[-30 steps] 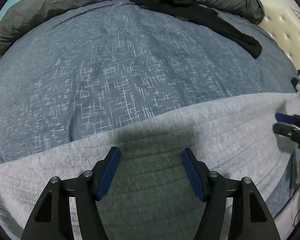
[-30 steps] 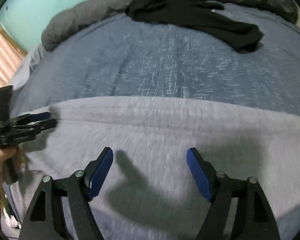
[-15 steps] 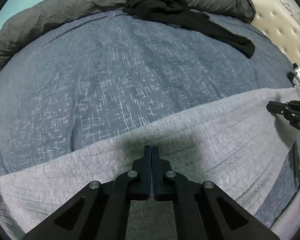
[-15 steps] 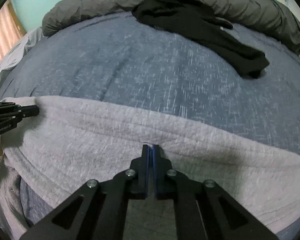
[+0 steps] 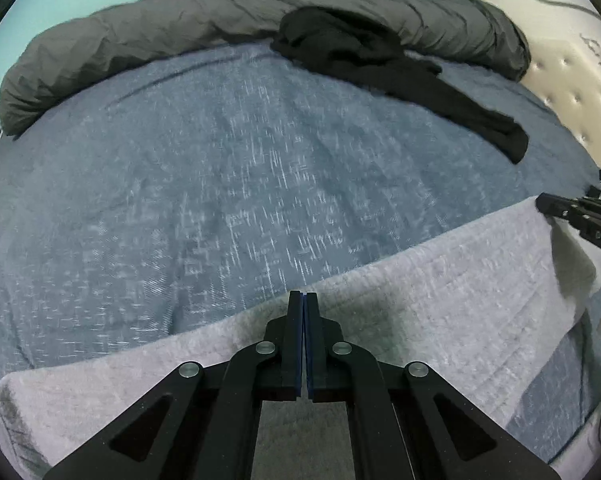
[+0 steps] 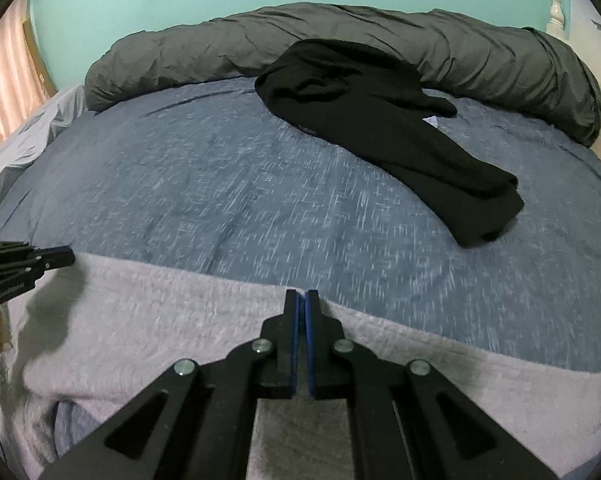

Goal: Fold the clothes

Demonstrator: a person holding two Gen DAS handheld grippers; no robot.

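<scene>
The left claw (image 5: 303, 298) is pinched shut on the far edge of the gray cloth (image 5: 440, 304), low in the middle of its picture. The right claw (image 6: 301, 296) is pinched shut on the same edge, low in the middle of its own picture. The gray cloth lies across the bottom of both pictures, right under and around each claw, on a blue bed cover (image 6: 228, 184). A black garment (image 6: 384, 128) lies well apart, in the upper right. A long dark gray blanket roll (image 6: 340, 40) sits along the top, touching the black garment.
</scene>
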